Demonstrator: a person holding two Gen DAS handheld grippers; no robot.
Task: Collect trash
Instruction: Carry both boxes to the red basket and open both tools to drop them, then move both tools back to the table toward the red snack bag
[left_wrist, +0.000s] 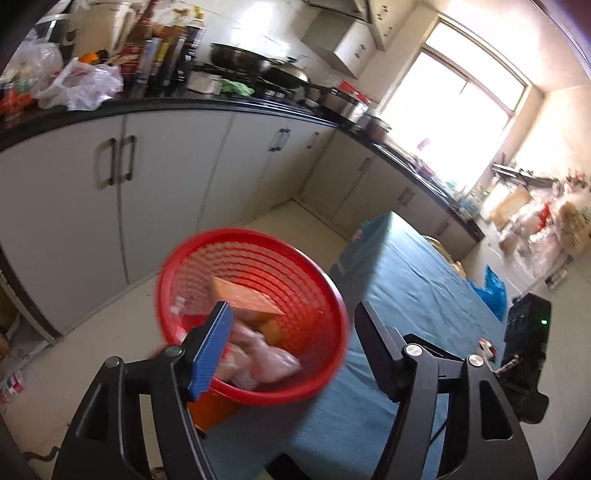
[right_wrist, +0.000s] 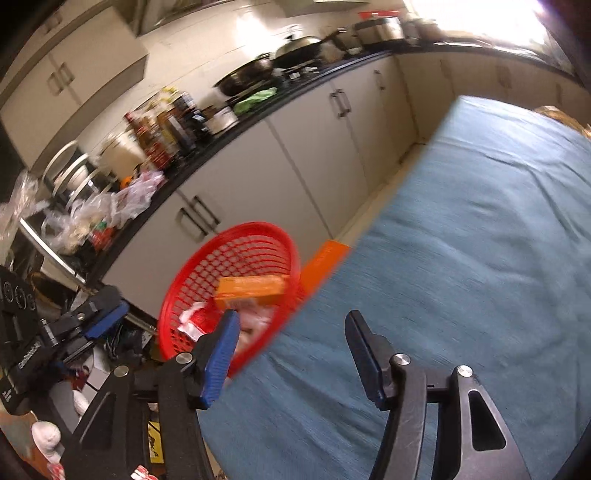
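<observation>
With both jaws spread and empty, drop just done — orange box (left_wrist: 245, 299) and wrappers (left_wrist: 262, 358) in red basket (left_wrist: 332, 295); next, scan blue-clothed worktop (right_wrist: 480, 258) for leftovers.

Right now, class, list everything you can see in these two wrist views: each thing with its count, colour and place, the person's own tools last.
Basket: one, red mesh, at the table's edge.
Carton: one, orange, inside the basket.
Crumpled wrapper: one, pinkish-white, in the basket below the carton.
Tablecloth: one, blue, covering the table.
Cabinets: a row, white, under the black counter.
Wok: one, dark, on the counter.
Bottles: several, mixed colours, on the counter.
Plastic bags: several, clear or white, on the counter.
Left gripper: one, black with blue pads, open, empty.
Right gripper: one, black with blue pads, open, empty.
</observation>
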